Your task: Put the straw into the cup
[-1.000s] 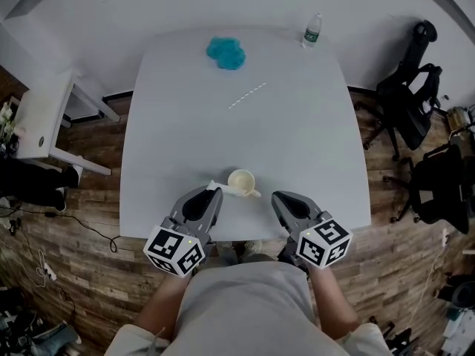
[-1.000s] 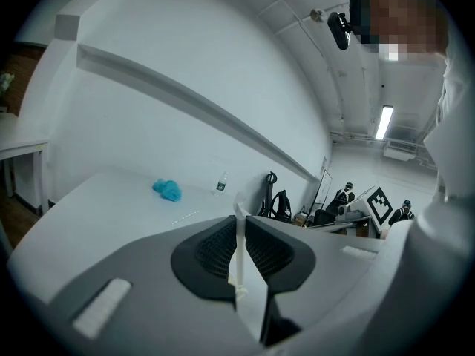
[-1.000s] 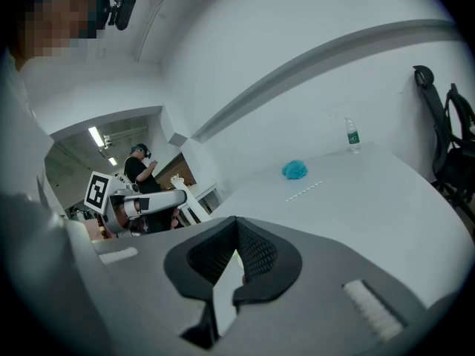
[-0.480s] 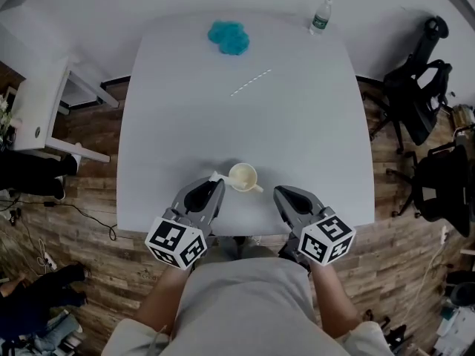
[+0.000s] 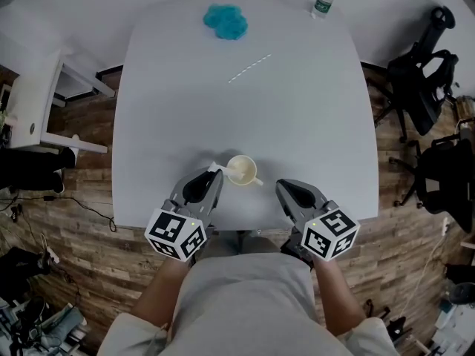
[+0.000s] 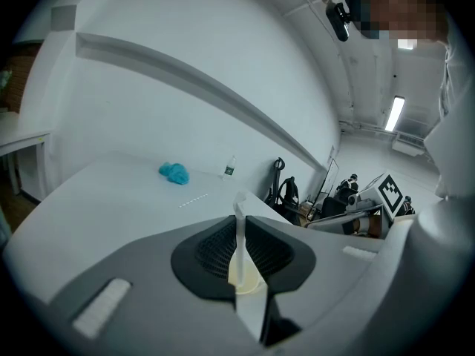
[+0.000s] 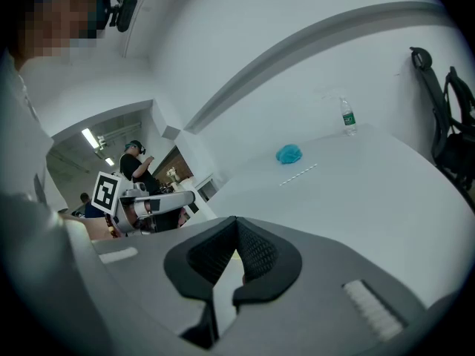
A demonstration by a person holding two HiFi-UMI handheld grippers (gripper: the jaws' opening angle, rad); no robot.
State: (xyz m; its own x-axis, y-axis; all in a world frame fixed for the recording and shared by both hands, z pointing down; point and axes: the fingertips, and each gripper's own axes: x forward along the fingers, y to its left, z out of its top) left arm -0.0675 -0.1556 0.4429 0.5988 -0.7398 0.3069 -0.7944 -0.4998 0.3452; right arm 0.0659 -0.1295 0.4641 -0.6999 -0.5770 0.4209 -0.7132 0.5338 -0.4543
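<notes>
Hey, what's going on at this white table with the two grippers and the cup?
A person holds a gripper in each hand at the near edge of the white table. The cup stands between them with no straw in it. The left gripper is beside the cup, its jaws closed on a thin white strip I can't identify. The right gripper is shut on nothing. The straw lies far across the table, not yet picked up.

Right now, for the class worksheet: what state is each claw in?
Left claw: closed on a thin white strip that stands upright between its jaws.
Right claw: closed at the tips, holding nothing.
</notes>
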